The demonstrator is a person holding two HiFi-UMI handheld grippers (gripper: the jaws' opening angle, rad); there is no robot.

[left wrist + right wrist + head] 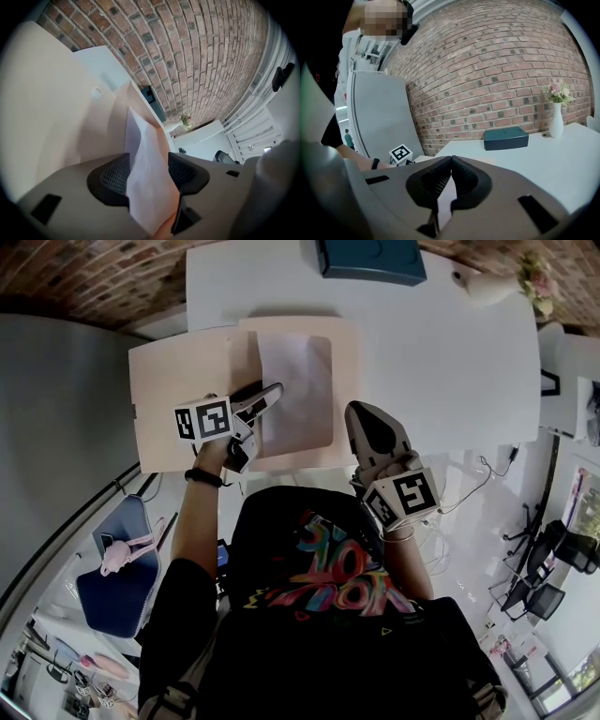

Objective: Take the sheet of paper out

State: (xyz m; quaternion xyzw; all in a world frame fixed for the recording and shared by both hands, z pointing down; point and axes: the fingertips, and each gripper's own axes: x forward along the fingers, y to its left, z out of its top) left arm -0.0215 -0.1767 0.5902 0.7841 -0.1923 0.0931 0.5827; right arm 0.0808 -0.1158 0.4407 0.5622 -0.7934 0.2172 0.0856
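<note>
An open beige folder lies on the white table. A white sheet of paper rests on its right half. My left gripper reaches over the sheet's left edge. In the left gripper view the sheet rises and passes between the jaws of the left gripper, which stand apart. My right gripper sits at the folder's near right corner. In the right gripper view the right gripper has its tips touching, with a thin pale edge of the folder pinched low between them.
A dark teal box stands at the table's far edge, and a white vase with flowers at the far right. A brick wall runs behind the table. A blue chair stands at my left, and cables trail off the table's right side.
</note>
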